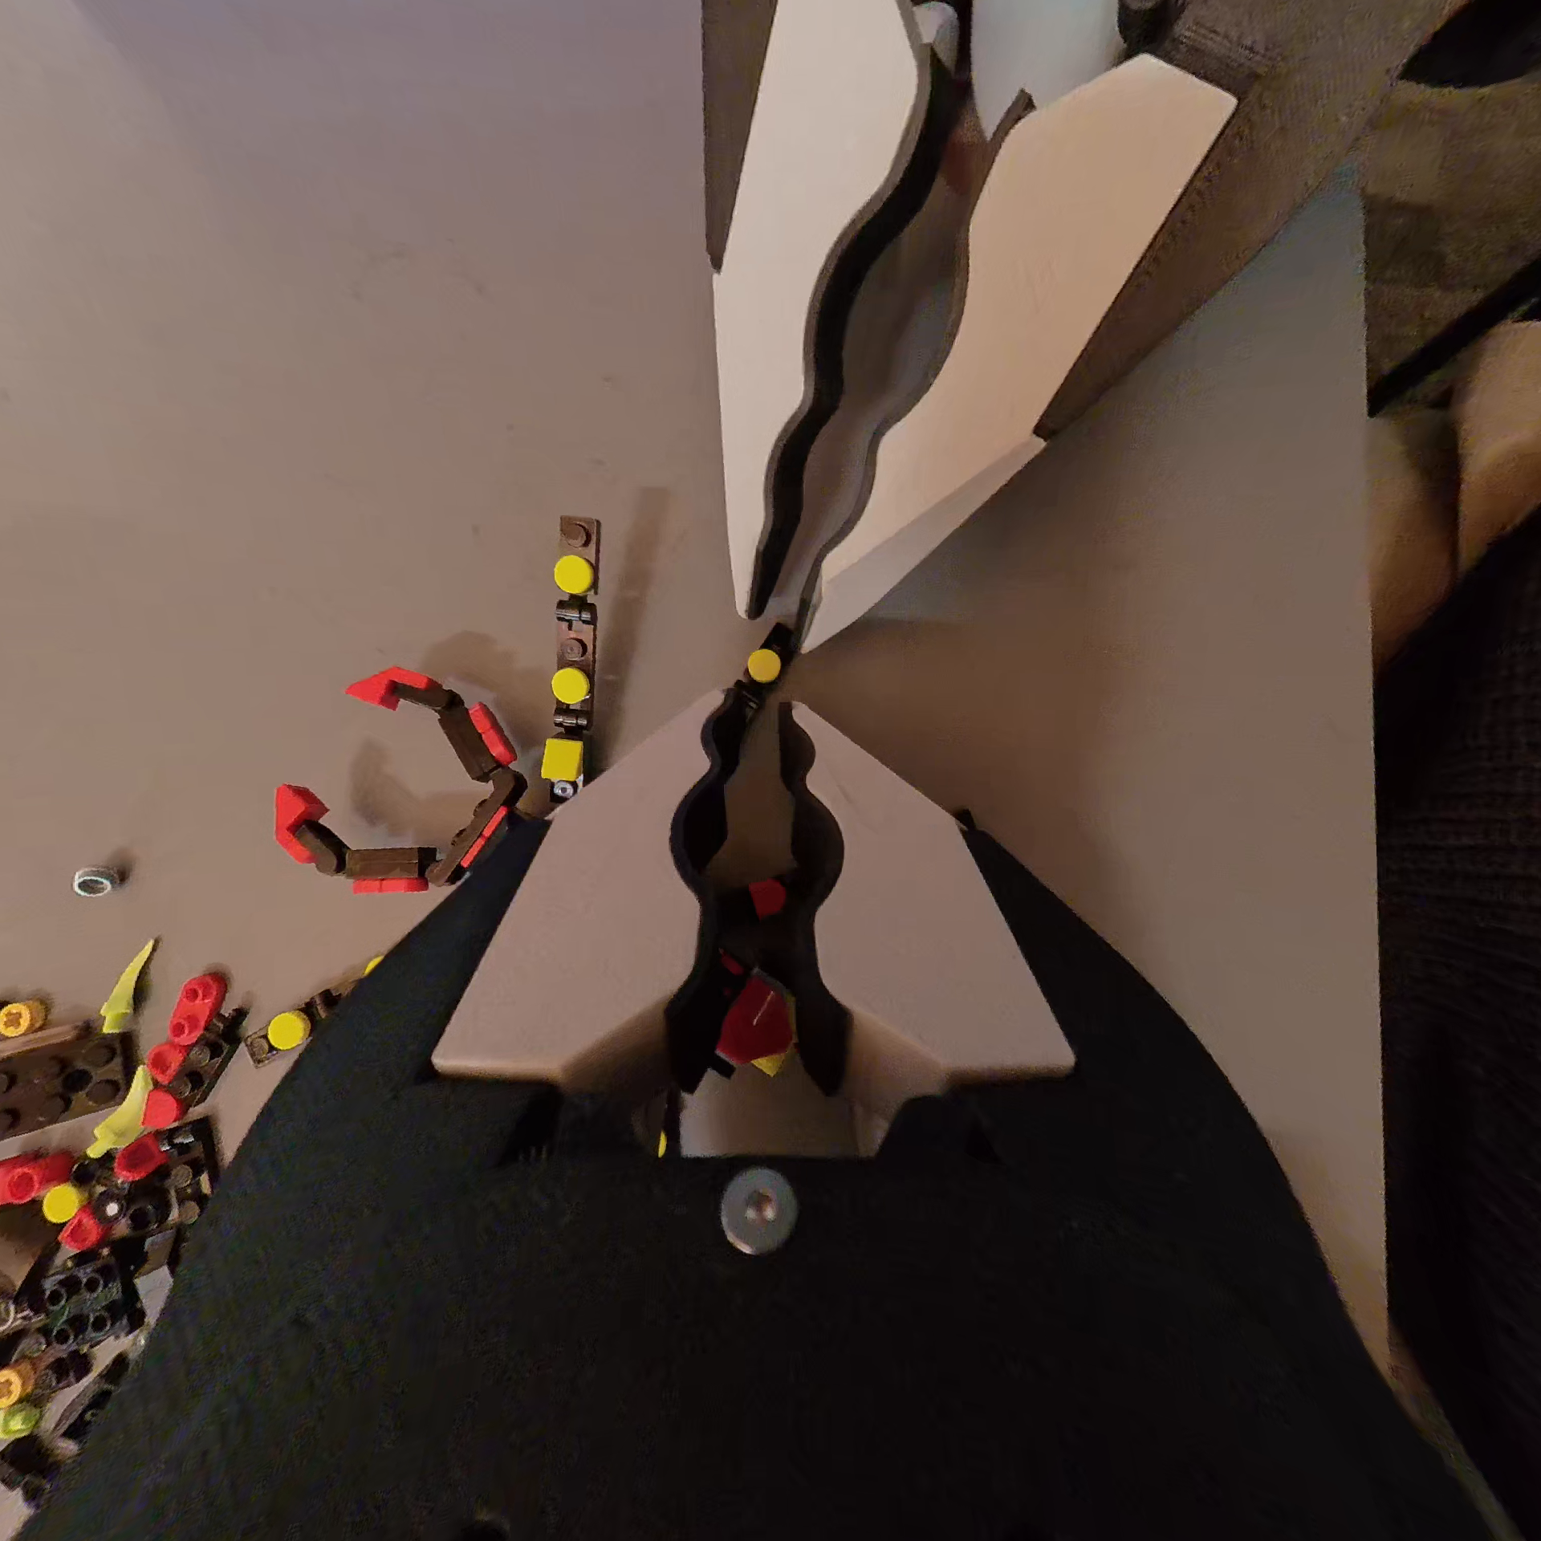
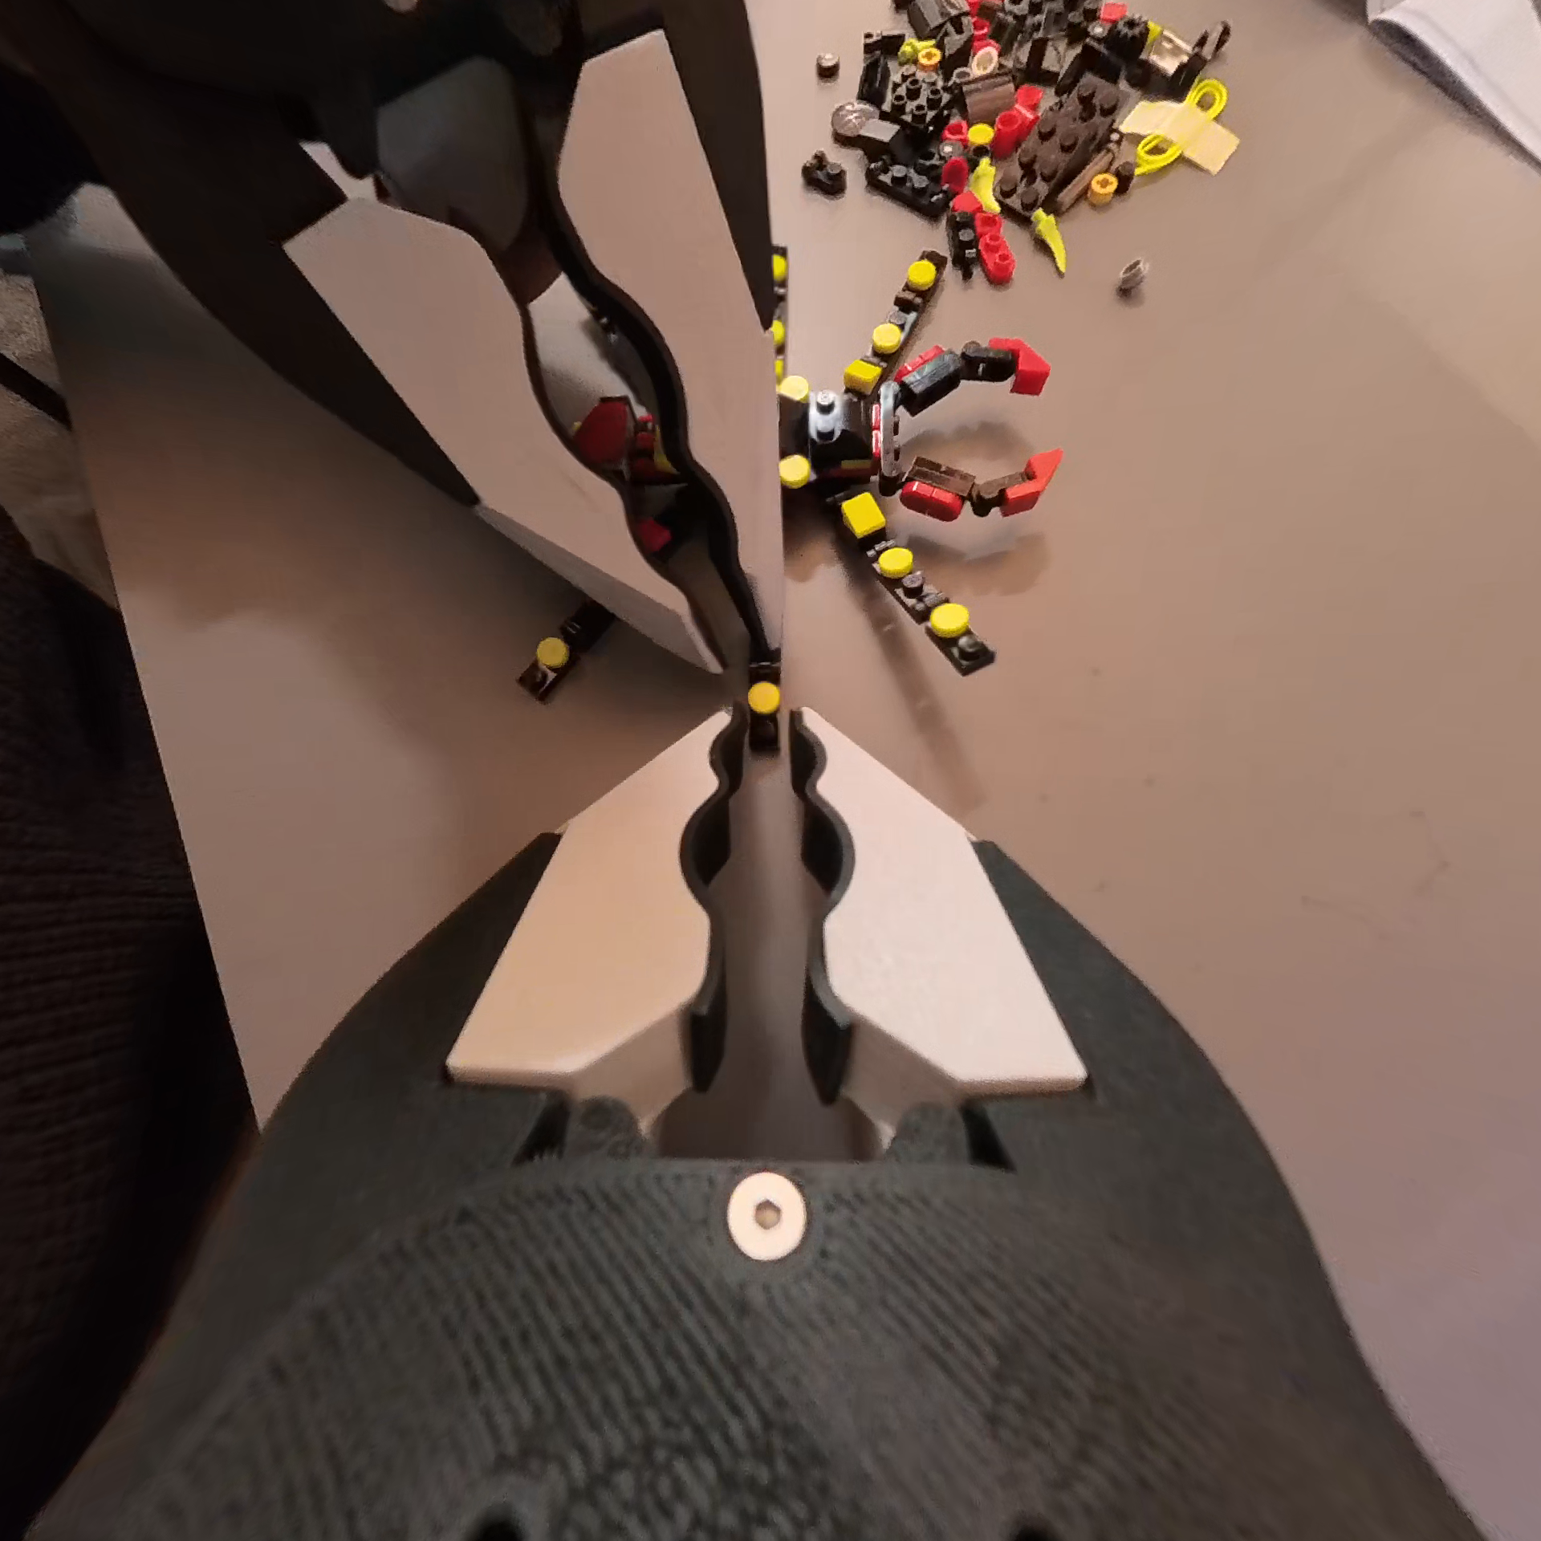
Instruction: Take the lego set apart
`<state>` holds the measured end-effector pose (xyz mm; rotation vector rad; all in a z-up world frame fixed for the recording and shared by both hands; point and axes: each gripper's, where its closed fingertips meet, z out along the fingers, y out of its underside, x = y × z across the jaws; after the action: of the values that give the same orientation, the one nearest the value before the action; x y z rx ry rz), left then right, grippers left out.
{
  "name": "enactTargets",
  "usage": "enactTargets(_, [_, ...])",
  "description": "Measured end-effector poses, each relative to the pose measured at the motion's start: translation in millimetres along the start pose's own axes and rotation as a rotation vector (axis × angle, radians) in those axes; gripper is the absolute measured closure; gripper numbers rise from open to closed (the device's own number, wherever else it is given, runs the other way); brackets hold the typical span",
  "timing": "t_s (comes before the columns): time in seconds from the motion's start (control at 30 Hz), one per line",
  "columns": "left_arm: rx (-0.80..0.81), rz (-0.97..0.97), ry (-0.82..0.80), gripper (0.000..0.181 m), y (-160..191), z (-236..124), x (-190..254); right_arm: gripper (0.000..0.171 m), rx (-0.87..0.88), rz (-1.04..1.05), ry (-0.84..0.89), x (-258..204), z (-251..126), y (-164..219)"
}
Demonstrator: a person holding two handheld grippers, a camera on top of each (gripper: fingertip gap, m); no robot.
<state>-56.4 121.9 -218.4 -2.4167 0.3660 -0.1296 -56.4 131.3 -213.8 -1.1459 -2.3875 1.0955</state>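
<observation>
left gripper [image 1: 755, 709] clamped on leg strip [image 1: 763, 667] | right gripper [image 2: 763, 717] clamped on strip's other end | spider body [image 2: 834, 434] beside strip, half hidden behind left fingers

Likely a home or hobby desk: a plain beige tabletop [image 2: 1251, 750] with loose toy bricks [image 2: 1026, 125] at one o'clock, paper sheets [image 2: 1468, 58] beyond.
</observation>
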Motion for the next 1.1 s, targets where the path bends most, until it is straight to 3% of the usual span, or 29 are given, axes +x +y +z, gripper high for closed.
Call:
enactTargets(0.3, [-0.090, 0.042, -0.030, 0.166, 4, 4, -4, 0.161, 0.002, -0.021, 0.000, 0, 5, -4])
enactTargets(0.67, [-0.074, 0.054, -0.022, 0.181, 4, 4, -5, 0.164, -0.038, -0.040, 0.017, 2, 14, 2])
enactTargets(1.1, [-0.060, 0.041, -0.033, 0.181, 2, 5, -8, 0.164, -0.031, -0.049, 0.024, 5, 15, 1])
